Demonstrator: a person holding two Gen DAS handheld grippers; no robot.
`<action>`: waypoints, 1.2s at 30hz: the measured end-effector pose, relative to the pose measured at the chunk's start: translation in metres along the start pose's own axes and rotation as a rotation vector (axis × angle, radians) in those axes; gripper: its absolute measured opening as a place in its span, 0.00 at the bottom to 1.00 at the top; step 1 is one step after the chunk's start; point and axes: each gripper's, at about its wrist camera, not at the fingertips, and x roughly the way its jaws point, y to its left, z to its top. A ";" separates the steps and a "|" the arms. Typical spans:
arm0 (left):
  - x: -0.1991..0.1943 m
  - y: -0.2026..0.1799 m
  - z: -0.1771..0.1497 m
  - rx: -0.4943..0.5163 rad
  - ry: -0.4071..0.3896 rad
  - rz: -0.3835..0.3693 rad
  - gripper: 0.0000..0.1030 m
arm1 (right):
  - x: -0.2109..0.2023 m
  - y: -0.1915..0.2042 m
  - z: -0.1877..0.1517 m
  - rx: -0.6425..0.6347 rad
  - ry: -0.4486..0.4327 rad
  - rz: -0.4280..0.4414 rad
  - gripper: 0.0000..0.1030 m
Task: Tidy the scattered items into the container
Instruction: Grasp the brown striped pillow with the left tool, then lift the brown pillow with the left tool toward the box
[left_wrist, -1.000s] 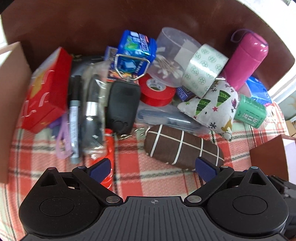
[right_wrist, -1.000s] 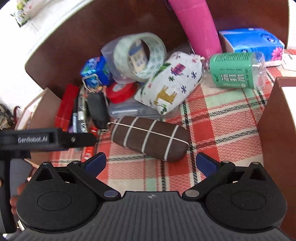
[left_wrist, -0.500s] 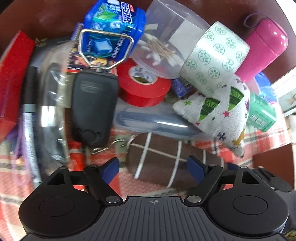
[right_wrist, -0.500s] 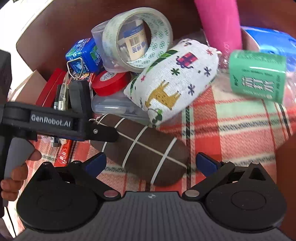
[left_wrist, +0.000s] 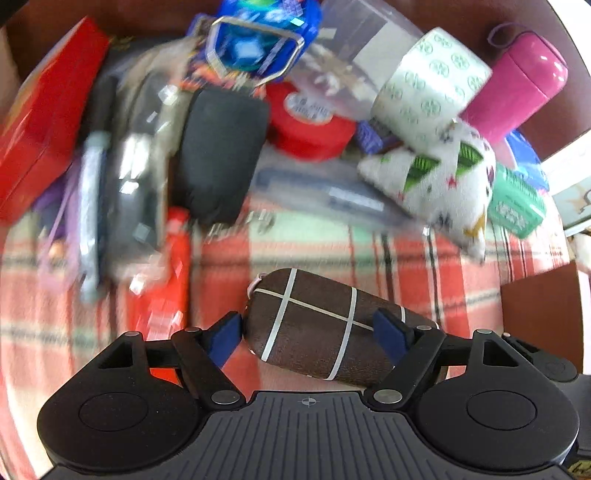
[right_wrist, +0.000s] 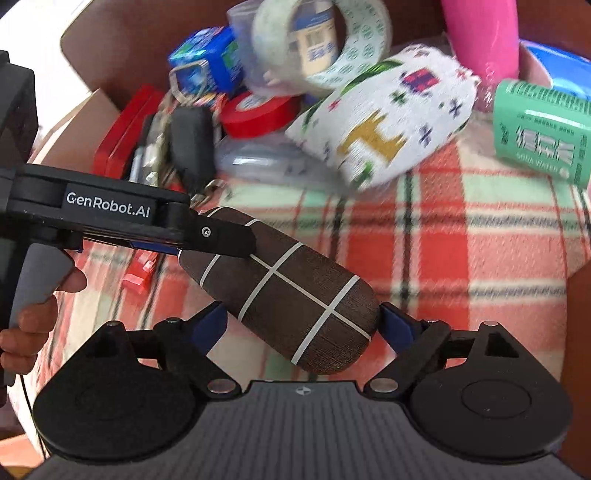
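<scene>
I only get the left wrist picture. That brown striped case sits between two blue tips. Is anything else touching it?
Observer: Possibly. In the right wrist view, the right gripper has a tip on either side of the other end of the case. I can't tell whether they press on it.
Operator: Who holds the left gripper?
Observer: A person's hand wraps around its grey handle, at the left edge of that view.
Operator: What's on the other face of the white pouch?
Observer: That side of the pouch shows a yellow long-necked animal.
</scene>
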 end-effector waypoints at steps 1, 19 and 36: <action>-0.004 0.003 -0.009 -0.007 0.008 0.000 0.76 | -0.002 0.003 -0.005 -0.005 0.011 0.010 0.88; -0.024 0.031 -0.074 -0.109 0.038 -0.050 0.86 | -0.024 0.033 -0.051 -0.113 0.074 0.090 0.95; -0.014 0.026 -0.065 -0.029 0.035 -0.041 0.78 | -0.015 0.033 -0.051 -0.196 0.081 0.048 0.84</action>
